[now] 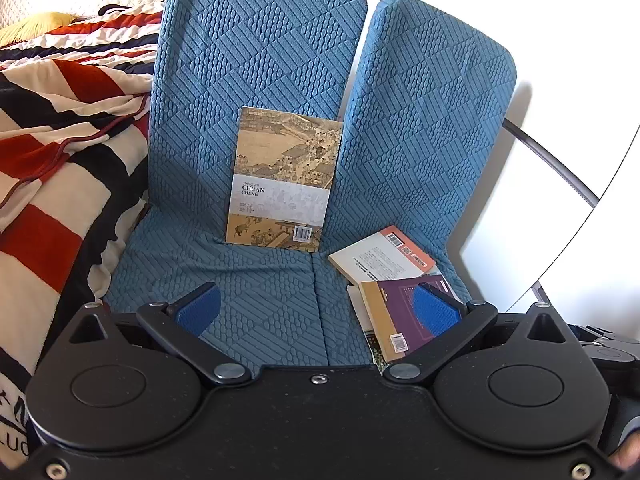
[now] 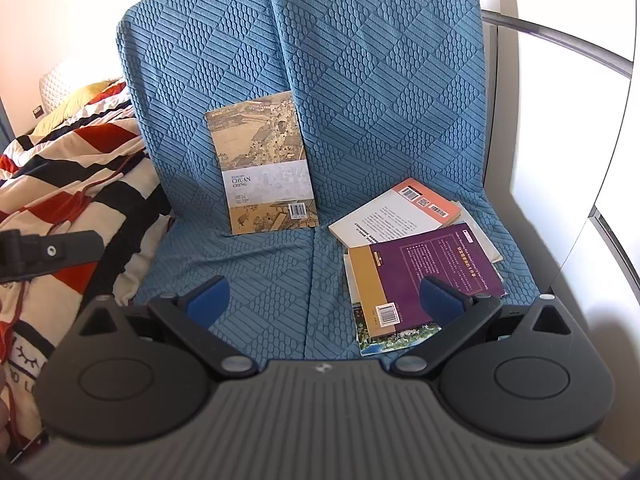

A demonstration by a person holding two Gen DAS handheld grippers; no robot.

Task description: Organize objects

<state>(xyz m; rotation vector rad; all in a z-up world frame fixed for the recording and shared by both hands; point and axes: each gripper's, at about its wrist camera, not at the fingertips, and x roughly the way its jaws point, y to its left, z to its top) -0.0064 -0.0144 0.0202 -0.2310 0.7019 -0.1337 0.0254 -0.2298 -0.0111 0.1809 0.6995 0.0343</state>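
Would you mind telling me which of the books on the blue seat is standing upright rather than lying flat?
The book with the old painting cover stands against the backrest; the purple book and orange-edged book lie flat in a pile.

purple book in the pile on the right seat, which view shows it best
The right wrist view. There the purple book lies almost fully visible on top of the pile, cover text and barcode showing, with only its near edge behind a gripper finger. In the left wrist view the purple book is cramped at the frame bottom and largely hidden by a blue finger pad.
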